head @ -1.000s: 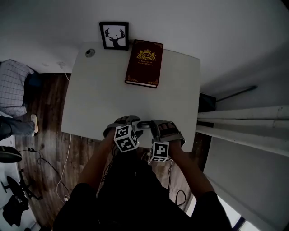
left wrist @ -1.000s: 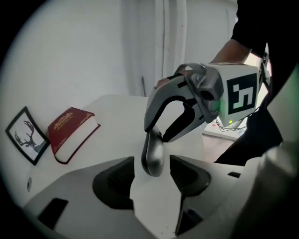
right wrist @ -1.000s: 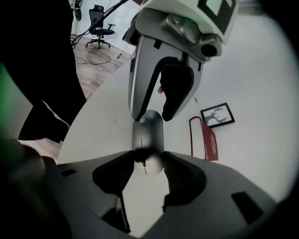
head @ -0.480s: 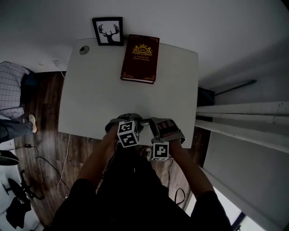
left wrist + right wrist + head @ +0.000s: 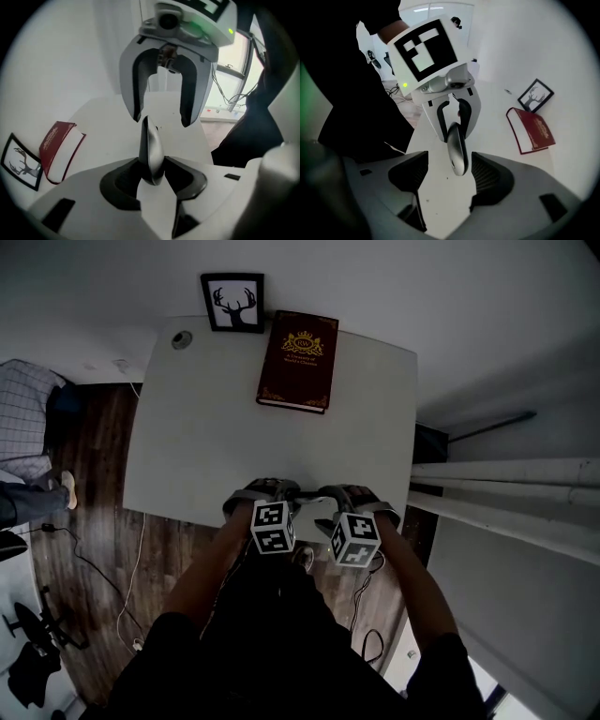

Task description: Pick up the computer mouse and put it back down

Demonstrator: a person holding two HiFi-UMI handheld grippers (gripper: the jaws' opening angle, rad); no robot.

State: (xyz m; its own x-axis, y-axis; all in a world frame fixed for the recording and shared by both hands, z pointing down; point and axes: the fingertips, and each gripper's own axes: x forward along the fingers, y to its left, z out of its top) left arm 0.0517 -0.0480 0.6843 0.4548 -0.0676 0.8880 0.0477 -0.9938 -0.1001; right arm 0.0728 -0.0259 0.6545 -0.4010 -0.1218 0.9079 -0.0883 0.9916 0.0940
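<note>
1. Pinching the mouse (image 5: 151,154) on its edge, the left gripper (image 5: 152,169) has its jaws closing, with the pads pressed on the mouse's two broad faces.
2. The right gripper (image 5: 450,174) faces the left one nose to nose. Its jaws are opening and stand wide. The mouse reaches in between them, but neither pad touches it.
3. The mouse is over the near edge of the desk (image 5: 197,427), between the two grippers. It stands upright on its side and appears to be off the surface, though no view shows the gap underneath it plainly.
4. Judgement on progress: the pick-up part looks done, since the mouse is carried by the left gripper alone.
5. Left to do: lower the mouse, turn it flat onto its base, set it on the desk and release it.
6. Bare desk lies just beyond the grippers. The red book (image 5: 298,362) and the framed deer picture (image 5: 232,303) sit at the far edge, well apart from that spot.
</note>
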